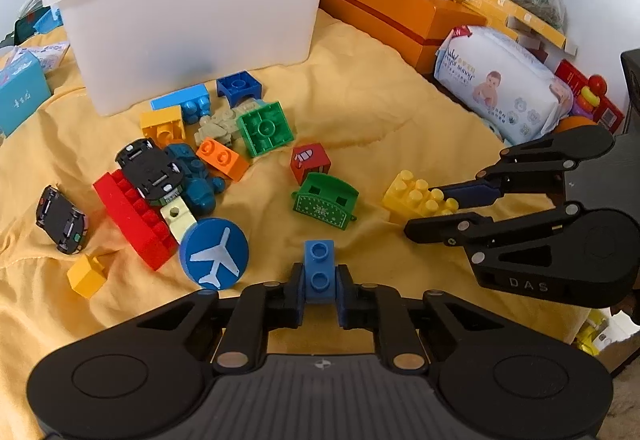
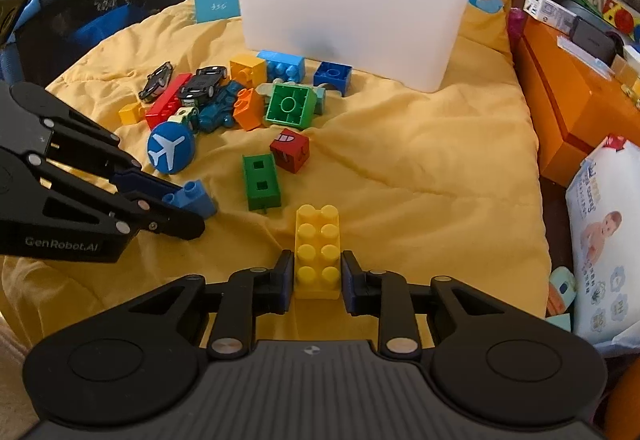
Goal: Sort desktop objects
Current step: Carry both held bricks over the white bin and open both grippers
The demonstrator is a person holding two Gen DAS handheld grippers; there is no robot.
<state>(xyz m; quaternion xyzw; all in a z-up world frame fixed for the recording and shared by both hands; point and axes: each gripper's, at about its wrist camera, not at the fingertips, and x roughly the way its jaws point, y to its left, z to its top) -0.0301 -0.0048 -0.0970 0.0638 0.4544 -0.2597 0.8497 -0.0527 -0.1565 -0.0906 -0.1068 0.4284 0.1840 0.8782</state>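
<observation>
Left gripper: our left gripper (image 1: pixel 319 282), at the bottom centre of its own view, pinches a small blue plastic two-stud brick (image 1: pixel 319 271) by its flat sides, so the studs face up and the grip cannot slip.

Right gripper: our right gripper (image 2: pixel 316 276) has its pads pressed on the long sides of a yellow plastic eight-stud brick (image 2: pixel 318 250), bottom centre of its view. We judge the brick to rest on the cloth, not yet lifted.

Bin: a tall white translucent plastic tub (image 1: pixel 192 20) stands at the upper centre of both views, mouth open upward. We take it for the place the bricks go.

Loose pile: in front of the tub lie a green square baseplate brick (image 1: pixel 265 128), an orange brick (image 1: pixel 222 157), a long red brick (image 1: pixel 134 218), two small black toy cars upside down, and a round blue disc with a white aeroplane (image 1: pixel 215 258).

Surface: a rumpled yellow cloth (image 2: pixel 420 168) covers the desk, keeping pieces from rolling.

Clutter: an orange box (image 1: pixel 400 16) and a pack of baby wipes (image 1: pixel 504 84) sit at right.

Next: both bricks likely travel up and over the tub's rim.
</observation>
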